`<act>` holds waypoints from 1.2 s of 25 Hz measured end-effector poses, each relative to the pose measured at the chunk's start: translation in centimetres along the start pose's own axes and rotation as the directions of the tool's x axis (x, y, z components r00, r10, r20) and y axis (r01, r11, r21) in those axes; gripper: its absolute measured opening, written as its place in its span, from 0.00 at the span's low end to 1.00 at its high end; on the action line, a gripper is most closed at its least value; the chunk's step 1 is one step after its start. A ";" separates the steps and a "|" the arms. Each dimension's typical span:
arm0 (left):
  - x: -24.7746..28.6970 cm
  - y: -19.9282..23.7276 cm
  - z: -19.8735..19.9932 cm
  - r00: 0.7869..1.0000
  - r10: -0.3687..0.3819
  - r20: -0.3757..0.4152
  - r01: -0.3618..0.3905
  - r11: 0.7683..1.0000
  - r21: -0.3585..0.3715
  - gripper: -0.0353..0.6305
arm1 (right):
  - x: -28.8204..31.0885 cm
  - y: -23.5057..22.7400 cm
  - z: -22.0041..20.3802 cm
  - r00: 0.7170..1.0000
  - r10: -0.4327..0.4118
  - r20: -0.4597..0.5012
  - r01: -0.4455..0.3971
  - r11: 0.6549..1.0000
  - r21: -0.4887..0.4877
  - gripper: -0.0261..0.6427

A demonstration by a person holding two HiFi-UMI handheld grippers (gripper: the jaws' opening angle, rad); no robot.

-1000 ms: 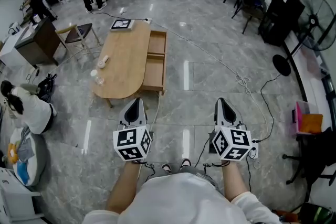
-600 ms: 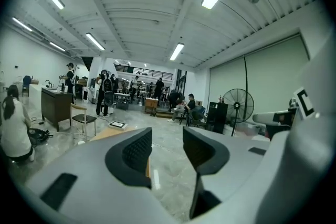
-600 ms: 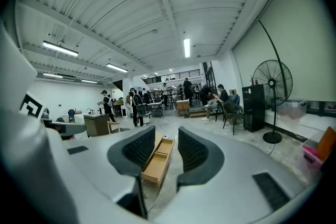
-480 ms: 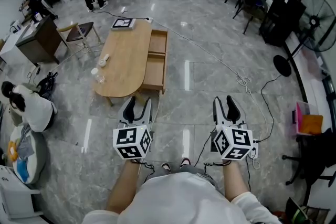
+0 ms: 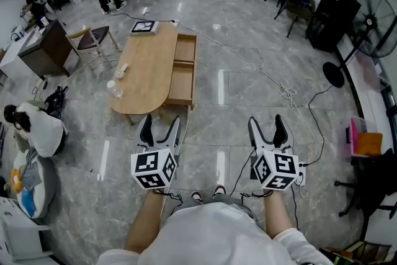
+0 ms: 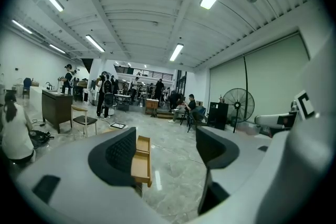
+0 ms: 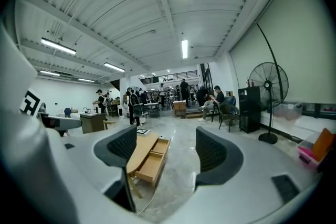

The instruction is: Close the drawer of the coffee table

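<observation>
A long wooden coffee table [image 5: 146, 68] stands on the grey floor ahead of me. Its drawer [image 5: 183, 74] is pulled out on the right side and looks empty. My left gripper [image 5: 161, 127] hangs in the air short of the table's near end, well clear of the drawer. My right gripper [image 5: 267, 127] is level with it, farther right over bare floor. Both pairs of jaws have just been opening and stand open with nothing between them. The drawer [image 6: 140, 160] shows past the left gripper [image 6: 165, 147]. In the right gripper view the drawer [image 7: 152, 160] lies left of the right gripper [image 7: 165, 149].
A marker board [image 5: 144, 27] lies at the table's far end, and a bottle [image 5: 115, 91] and a small object [image 5: 121, 72] sit near its left edge. A chair [image 5: 93, 39] and dark cabinet [image 5: 43, 49] stand left. A cable [image 5: 285, 95] crosses the floor; a fan [image 5: 372, 34] stands right.
Both grippers' jaws went from shut to spread wide. Neither hand has shifted, and the table and drawer are as before.
</observation>
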State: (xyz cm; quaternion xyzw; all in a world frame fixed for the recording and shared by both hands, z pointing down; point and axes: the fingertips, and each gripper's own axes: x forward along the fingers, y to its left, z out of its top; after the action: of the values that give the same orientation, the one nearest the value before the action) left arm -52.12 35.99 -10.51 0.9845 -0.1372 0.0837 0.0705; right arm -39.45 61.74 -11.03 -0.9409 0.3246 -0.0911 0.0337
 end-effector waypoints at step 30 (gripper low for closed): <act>2.0 -2.4 -1.2 0.999 0.028 -0.018 -0.028 1.000 0.007 0.83 | -0.4 -7.0 -0.2 0.994 -0.102 0.042 0.101 0.995 0.013 0.92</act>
State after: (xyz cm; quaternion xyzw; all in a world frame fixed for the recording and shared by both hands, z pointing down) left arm -49.70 37.98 -9.21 0.9819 -0.1499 0.0940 0.0673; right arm -35.63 67.48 -10.01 -0.9577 0.2750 -0.0744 0.0408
